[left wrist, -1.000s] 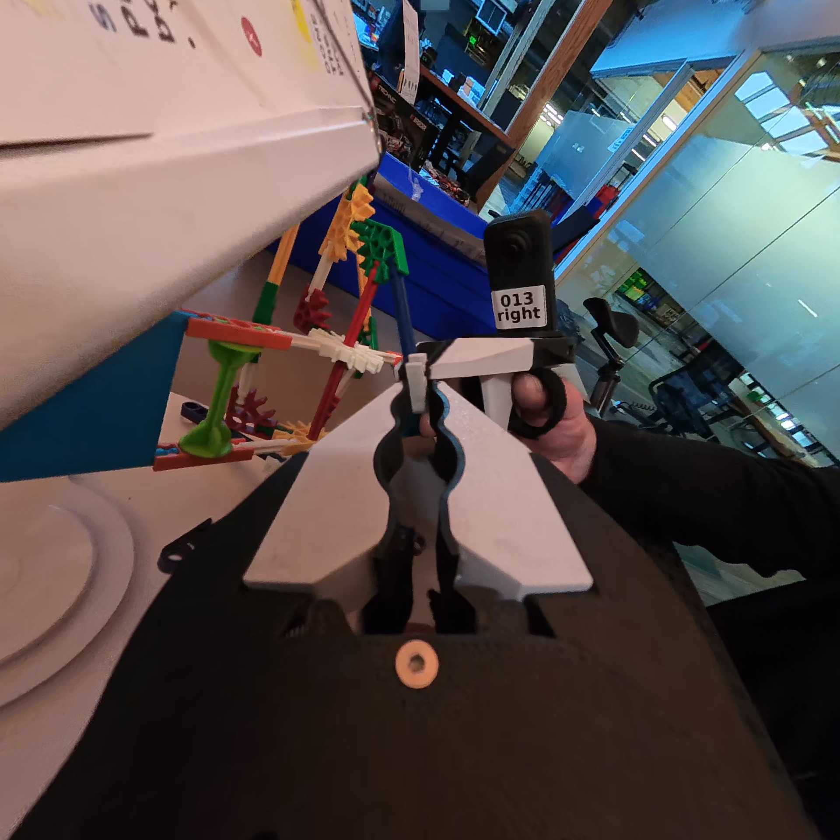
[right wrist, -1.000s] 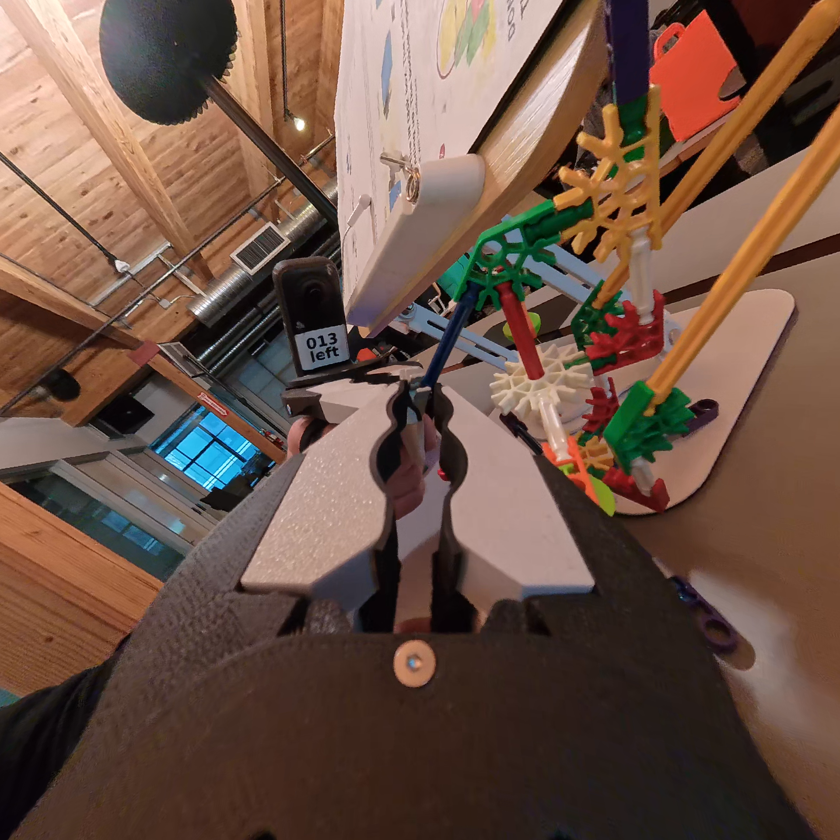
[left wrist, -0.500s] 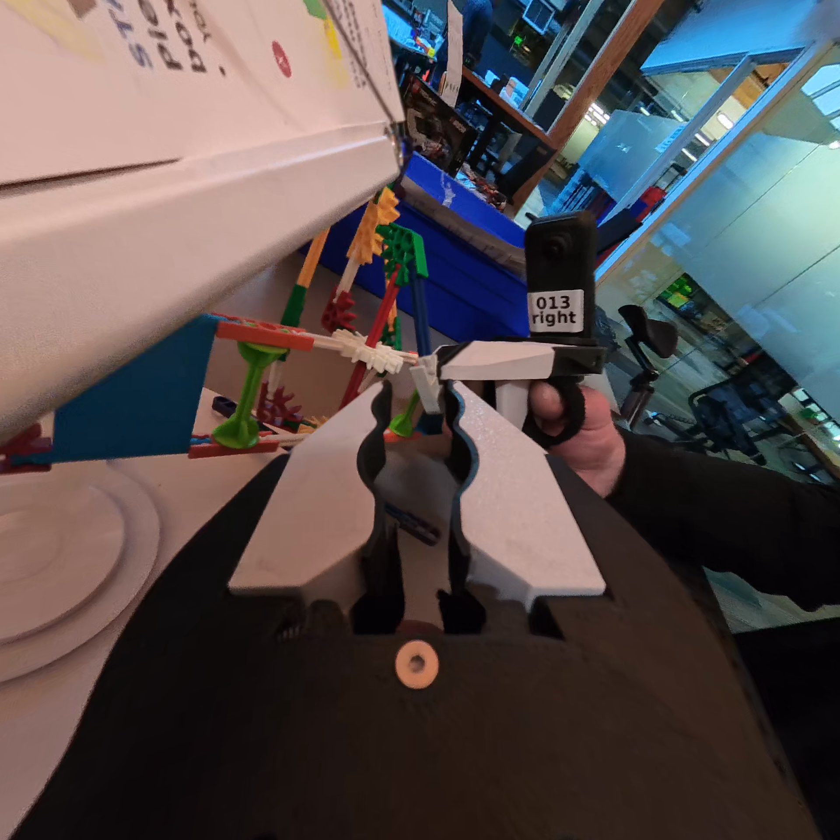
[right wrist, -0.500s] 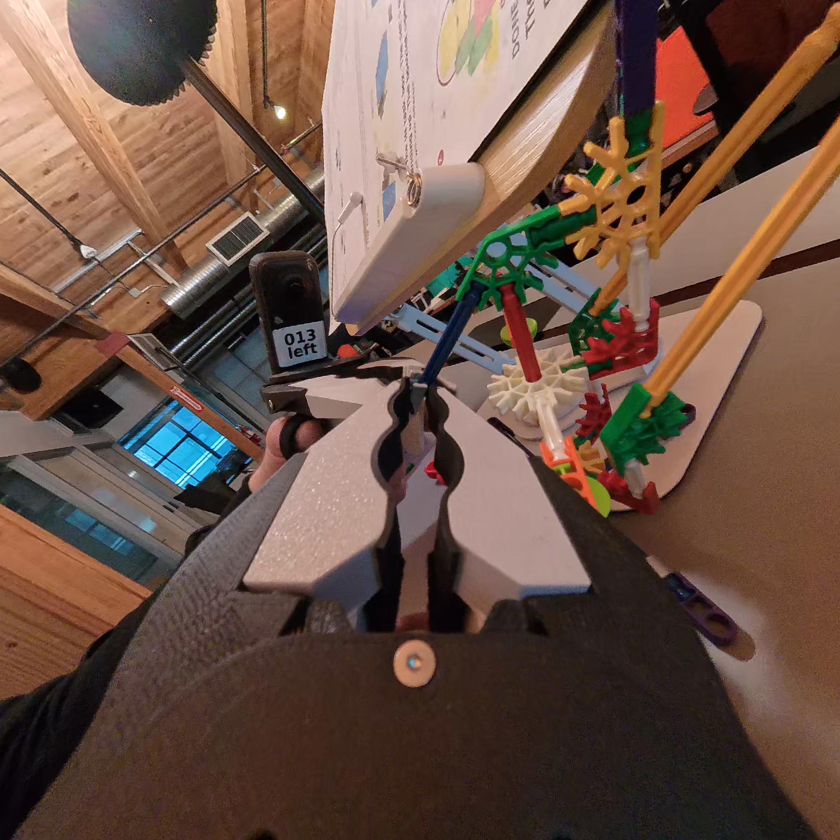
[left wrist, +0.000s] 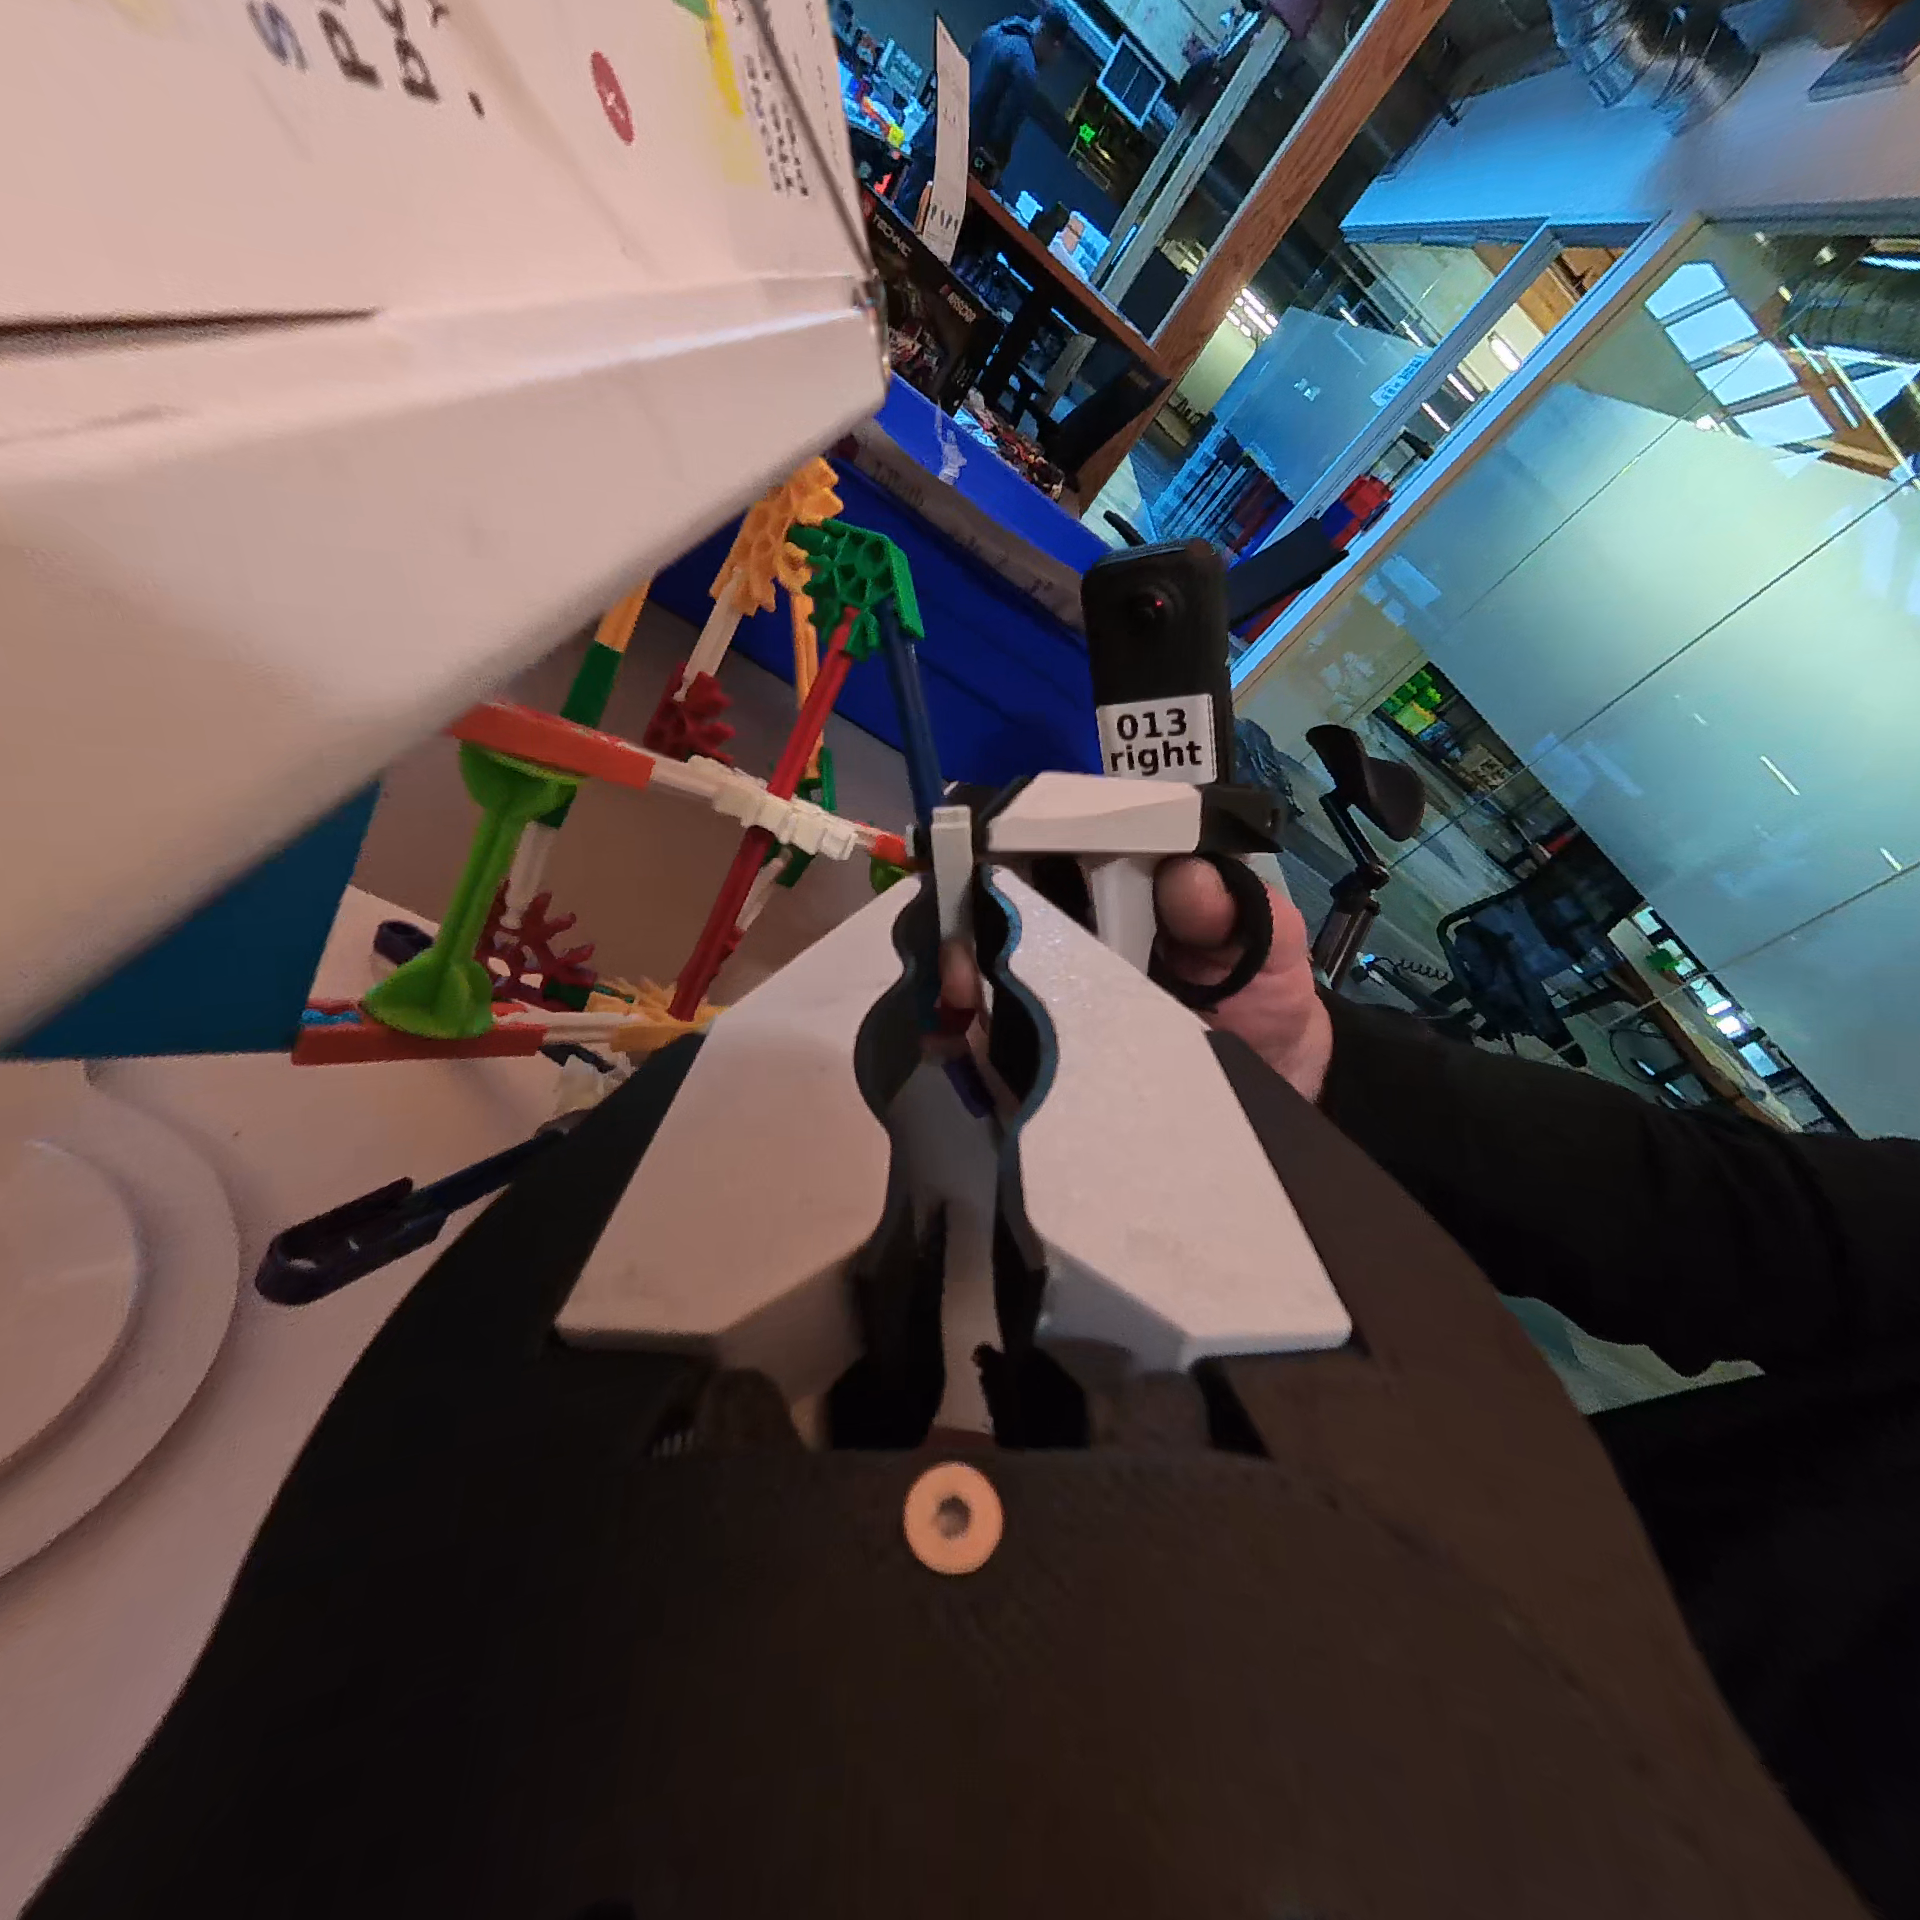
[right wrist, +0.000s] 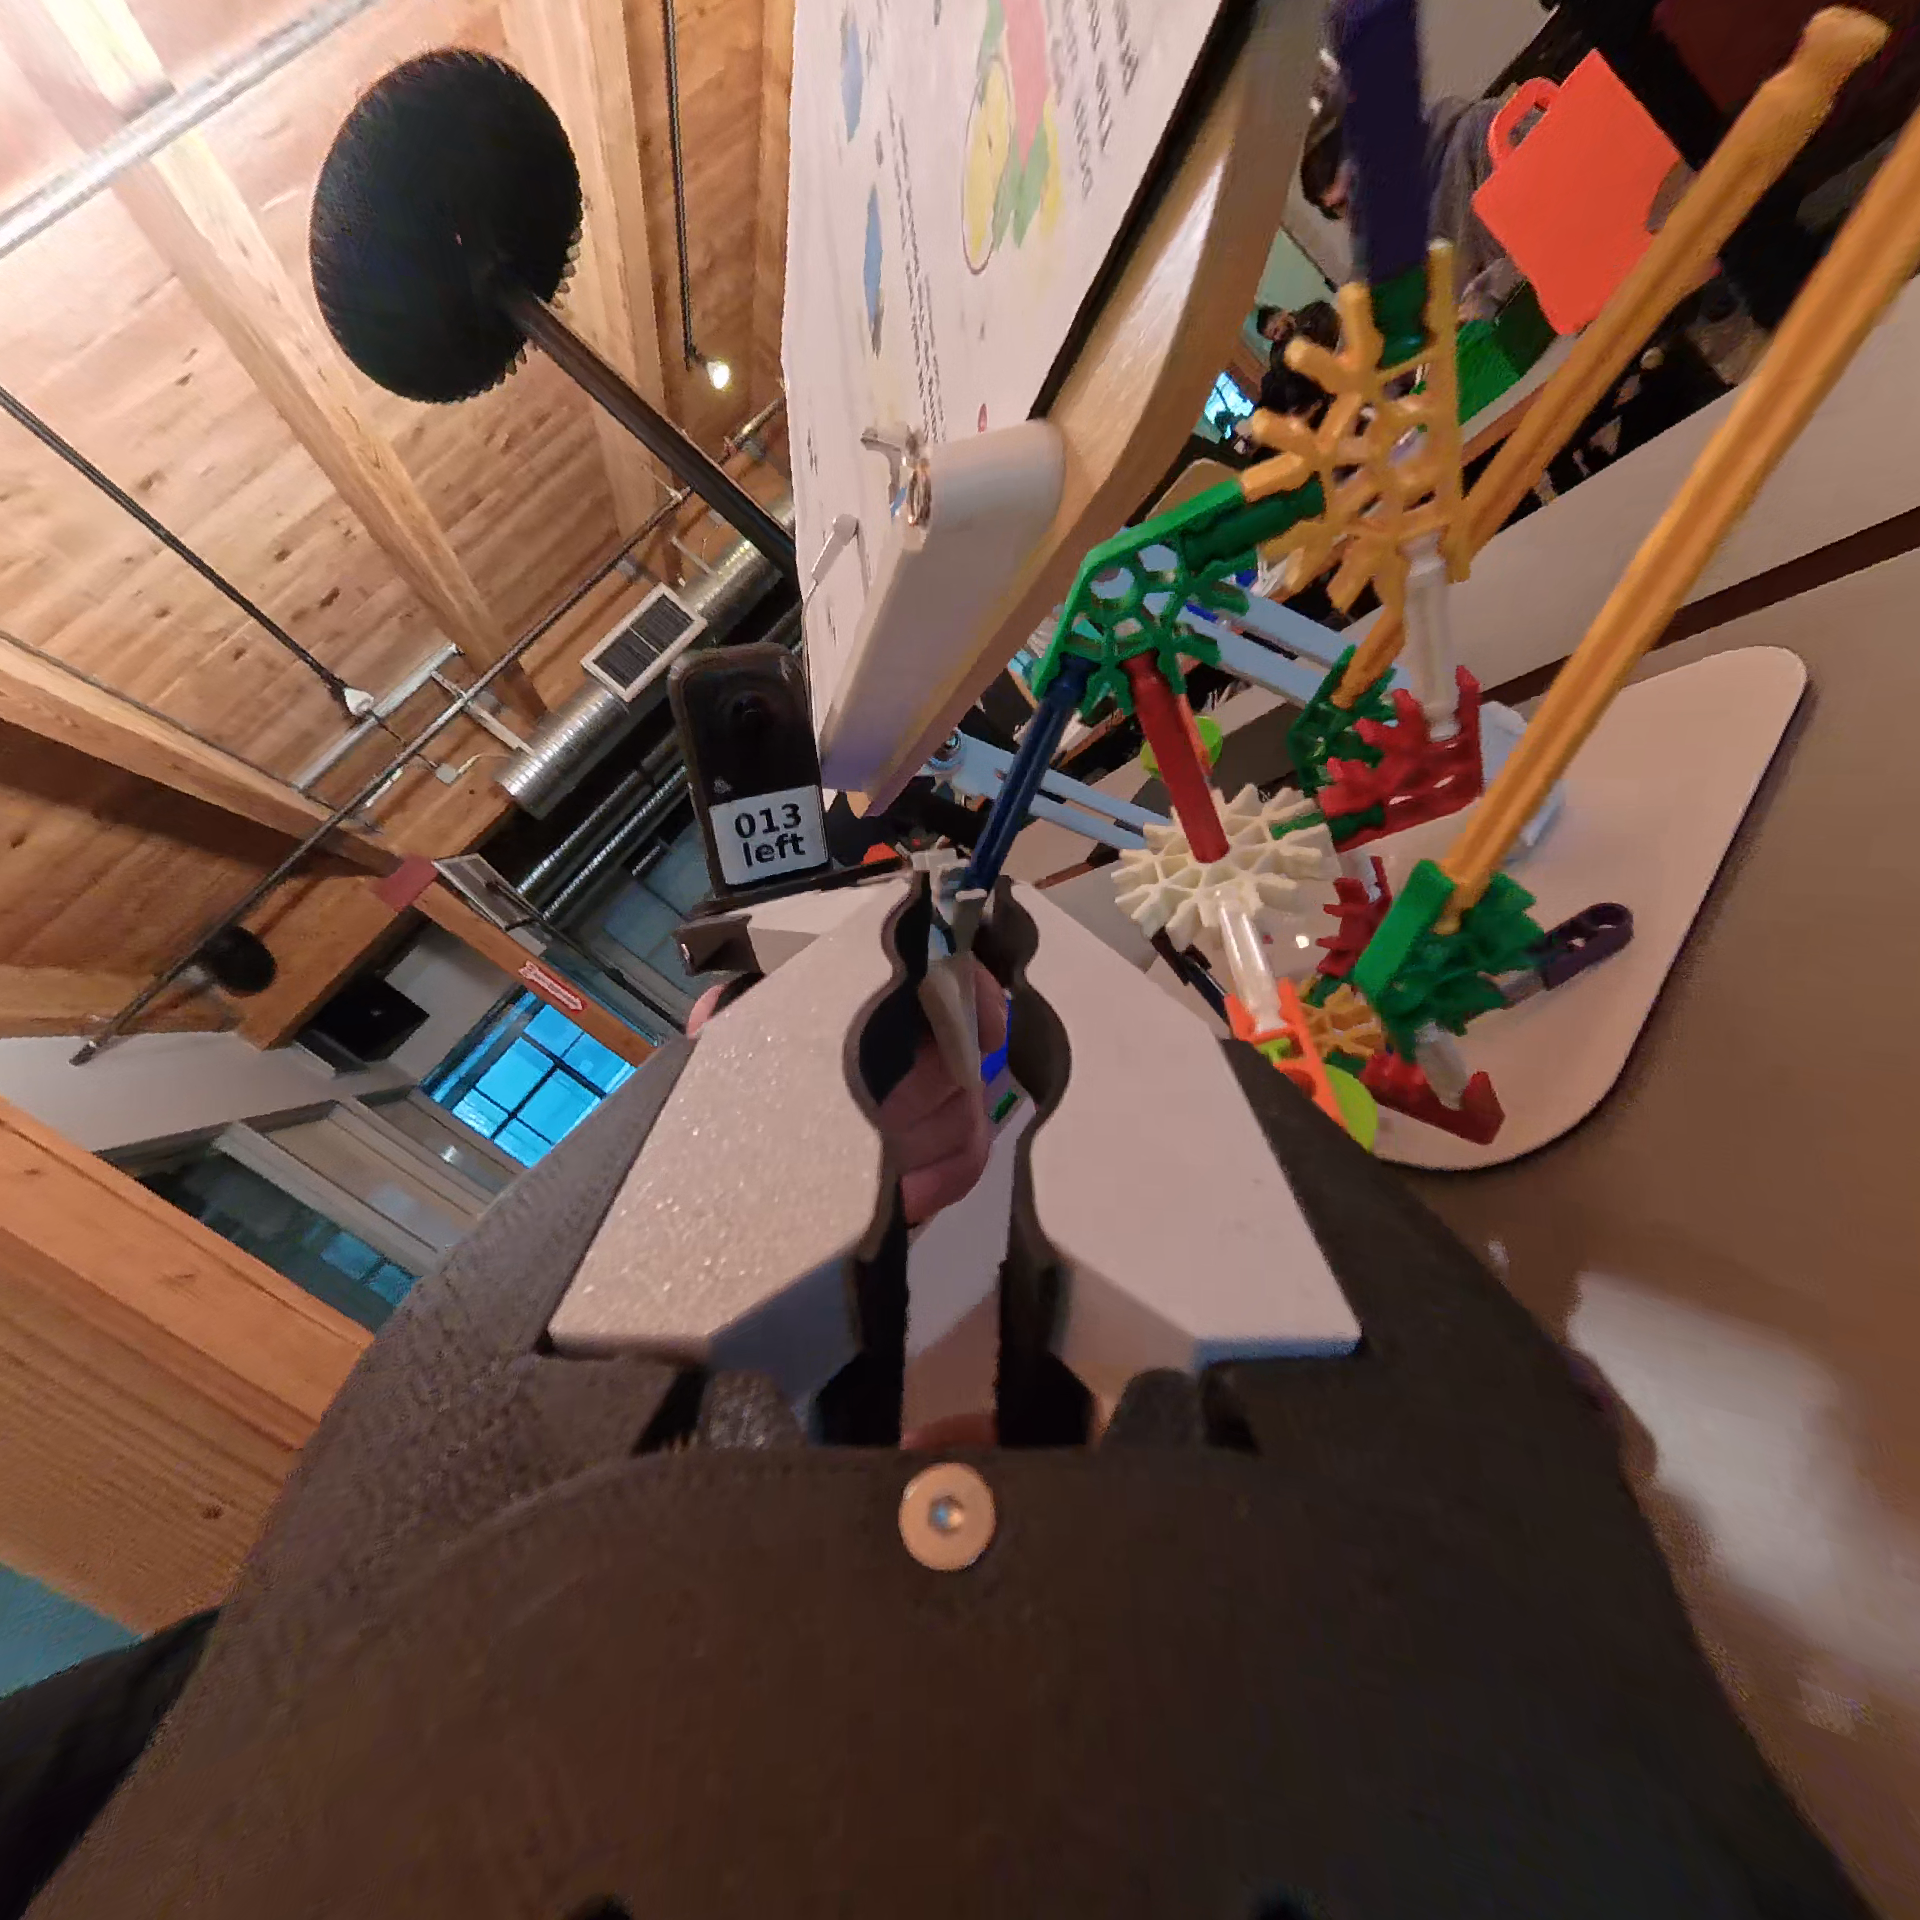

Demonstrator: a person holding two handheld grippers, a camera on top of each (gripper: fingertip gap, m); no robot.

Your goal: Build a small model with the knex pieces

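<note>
At centre frame of the left wrist view, the left gripper [left wrist: 951, 914] has its jaws pressed onto a fingertip of the right gripper [left wrist: 951, 847], which meets it tip to tip. In the right wrist view the right gripper's jaws are closed on the lower end of a dark blue rod [right wrist: 1013, 800] (part of a colourful rod-and-connector model [right wrist: 1340, 748] at centre right) standing on a white base plate [right wrist: 1662, 862]
</note>
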